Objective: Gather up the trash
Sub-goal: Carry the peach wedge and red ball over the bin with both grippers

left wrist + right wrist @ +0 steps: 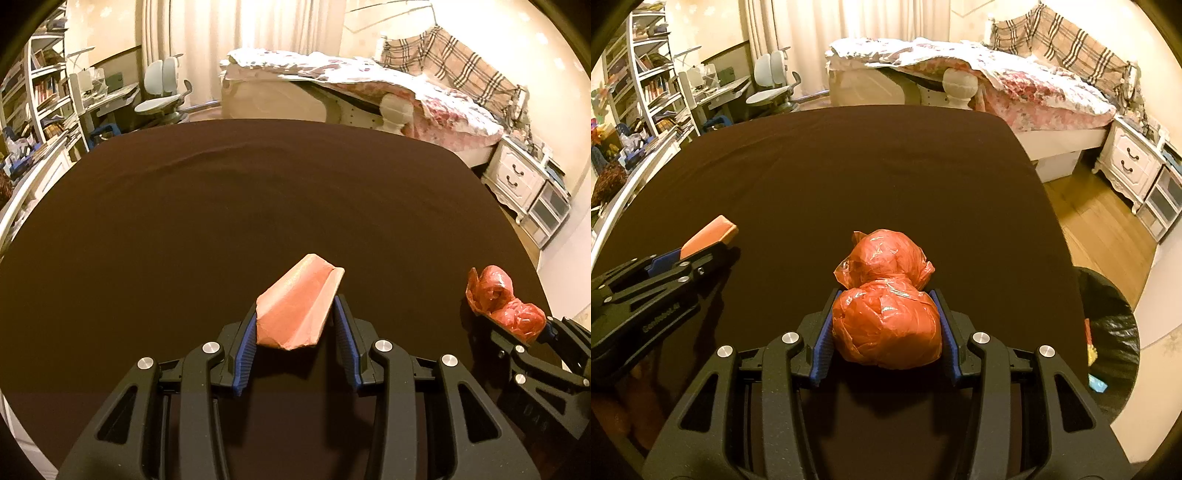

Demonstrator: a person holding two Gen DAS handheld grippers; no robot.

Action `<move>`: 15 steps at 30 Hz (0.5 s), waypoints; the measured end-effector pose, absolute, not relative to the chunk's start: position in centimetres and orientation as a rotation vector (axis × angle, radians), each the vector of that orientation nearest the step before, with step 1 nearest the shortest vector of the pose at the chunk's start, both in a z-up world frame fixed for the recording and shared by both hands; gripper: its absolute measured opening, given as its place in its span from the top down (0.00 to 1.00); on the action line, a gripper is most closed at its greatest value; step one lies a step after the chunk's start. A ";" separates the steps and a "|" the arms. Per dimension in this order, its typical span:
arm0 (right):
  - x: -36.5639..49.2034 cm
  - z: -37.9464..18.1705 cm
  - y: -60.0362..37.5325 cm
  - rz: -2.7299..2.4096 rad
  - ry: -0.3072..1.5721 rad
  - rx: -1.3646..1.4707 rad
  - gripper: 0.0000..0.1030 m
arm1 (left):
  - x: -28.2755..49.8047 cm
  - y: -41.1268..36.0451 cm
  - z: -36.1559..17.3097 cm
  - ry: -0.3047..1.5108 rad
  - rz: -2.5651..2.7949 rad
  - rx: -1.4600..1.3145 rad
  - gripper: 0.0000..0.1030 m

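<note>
The left claw (295,325) is clamped on a folded pink cardboard piece (297,306), its blue pads pressing both flanks of the trough-shaped fold near the torn near end, and the piece looks lifted clear of the dark tabletop (258,206). The card reads as light and fairly stiff, though a crease runs along it, so a harder squeeze would likely flatten it rather than break it; the present hold low on the two walls seems sound. The right claw (886,321) grips a red crumpled plastic bag (886,321) around its nearer, fatter lobe, with a second lobe bulging past the fingertips. That bag looks very light, soft and slick, springy under pressure, so I judge the grip across the widest part safer than pinching the waist, where the film could slide out. From the left wrist view the bag sits close to the right edge of the tabletop, near its near right corner, and the card is toward the middle of the near edge. The rest of the cloth-covered tabletop is bare, leaving wide room to swing either load. Beyond the right edge, low beside the wooden floor (1100,218), stands what appears to be a black-lined bin (1115,317), partly cut off by the lens rim, with some bright scraps inside; the tabletop's right edge is the one thing to clear.
</note>
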State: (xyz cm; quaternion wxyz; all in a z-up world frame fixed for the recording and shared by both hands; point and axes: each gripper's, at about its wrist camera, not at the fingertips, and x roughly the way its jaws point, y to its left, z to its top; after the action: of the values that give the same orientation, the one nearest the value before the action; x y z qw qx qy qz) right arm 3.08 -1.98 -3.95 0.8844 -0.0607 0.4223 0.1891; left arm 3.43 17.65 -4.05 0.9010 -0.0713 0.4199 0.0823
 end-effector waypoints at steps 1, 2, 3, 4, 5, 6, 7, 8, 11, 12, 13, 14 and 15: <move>2.6 -3.9 -2.2 0.392 0.873 -0.129 0.55 | 3.2 17.2 -4.0 0.867 0.164 -0.142 0.61; 2.2 -3.7 -2.5 0.391 0.868 -0.132 0.55 | 3.0 16.8 -4.0 0.866 0.158 -0.136 0.61; 1.9 -3.6 -2.8 0.388 0.863 -0.133 0.55 | 2.9 16.4 -4.0 0.865 0.154 -0.132 0.61; 1.5 -3.5 -3.1 0.387 0.860 -0.130 0.55 | 2.7 16.0 -4.0 0.865 0.147 -0.128 0.61; 1.2 -3.5 -3.4 0.388 0.858 -0.125 0.55 | 2.5 15.7 -4.0 0.864 0.143 -0.126 0.61; 0.8 -3.5 -3.6 0.388 0.856 -0.124 0.55 | 2.2 15.3 -4.0 0.863 0.138 -0.126 0.61; 0.5 -3.4 -3.8 0.386 0.853 -0.124 0.55 | 1.9 15.0 -3.9 0.860 0.132 -0.125 0.61; 0.1 -3.4 -4.1 0.383 0.850 -0.124 0.55 | 1.8 14.8 -3.9 0.859 0.128 -0.123 0.61; -0.6 -3.4 -5.1 0.376 0.846 -0.115 0.55 | 1.2 13.6 -3.9 0.851 0.110 -0.113 0.61; -0.8 -3.4 -5.4 0.373 0.845 -0.110 0.55 | 1.0 13.2 -4.0 0.850 0.103 -0.110 0.61; -1.0 -3.4 -5.7 0.370 0.844 -0.106 0.55 | 1.0 12.9 -4.0 0.850 0.096 -0.109 0.61; -1.2 -3.3 -6.0 0.366 0.843 -0.102 0.55 | 0.9 12.6 -4.1 0.850 0.089 -0.108 0.61; -1.3 -3.2 -6.4 0.362 0.841 -0.098 0.55 | 0.9 12.2 -4.1 0.851 0.081 -0.107 0.61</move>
State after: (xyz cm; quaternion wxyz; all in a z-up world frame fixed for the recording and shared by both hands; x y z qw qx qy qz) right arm -1.32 -6.41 -3.22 0.8959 -0.0472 0.4057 0.1746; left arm 0.90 12.20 -4.08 0.9087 -0.0521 0.4122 0.0392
